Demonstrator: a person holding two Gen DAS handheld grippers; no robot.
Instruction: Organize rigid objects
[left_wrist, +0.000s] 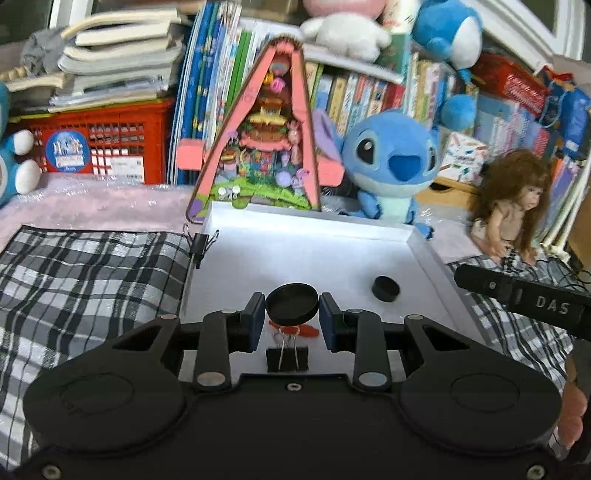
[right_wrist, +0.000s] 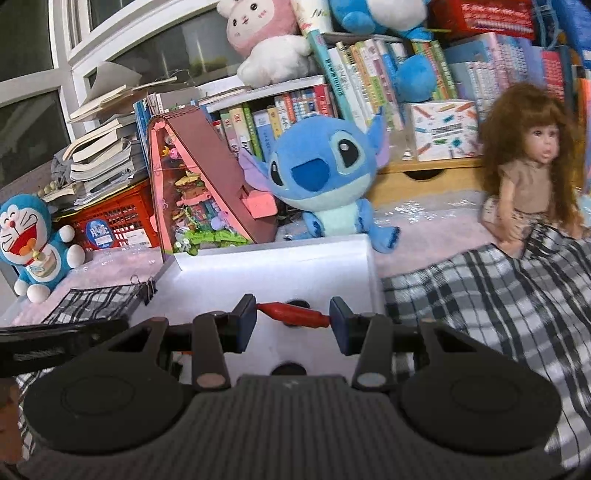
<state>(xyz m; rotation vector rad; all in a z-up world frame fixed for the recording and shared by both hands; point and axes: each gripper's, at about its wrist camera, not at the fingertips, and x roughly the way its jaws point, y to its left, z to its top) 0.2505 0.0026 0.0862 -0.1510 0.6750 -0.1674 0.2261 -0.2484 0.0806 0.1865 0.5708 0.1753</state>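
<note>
White tray (left_wrist: 424, 243): the largest container, lying on the checked cloth (left_wrist: 92, 266), its far rim at twelve o'clock against the pink triangular display house (left_wrist: 258, 147). Contents seen from the left wrist: one small black puck (left_wrist: 386, 288) on the tray floor toward two o'clock of the left gripper, well apart from the walls; a black binder clip (left_wrist: 287, 358) at six o'clock, near the front edge, with red-orange pieces just behind it, partly hidden. A second binder clip (left_wrist: 201, 247) sits on the tray's left rim at ten o'clock.

Red crate (left_wrist: 103, 147), eleven o'clock, behind the cloth: its contents cannot be made out.

Left gripper (left_wrist: 292, 314): narrow, jaws closed on a round black lid (left_wrist: 292, 304), held above the tray.

Right gripper (right_wrist: 293, 317): narrow, clamped end to end on a red pen-like stick (right_wrist: 295, 314), over the tray's floor.
</note>
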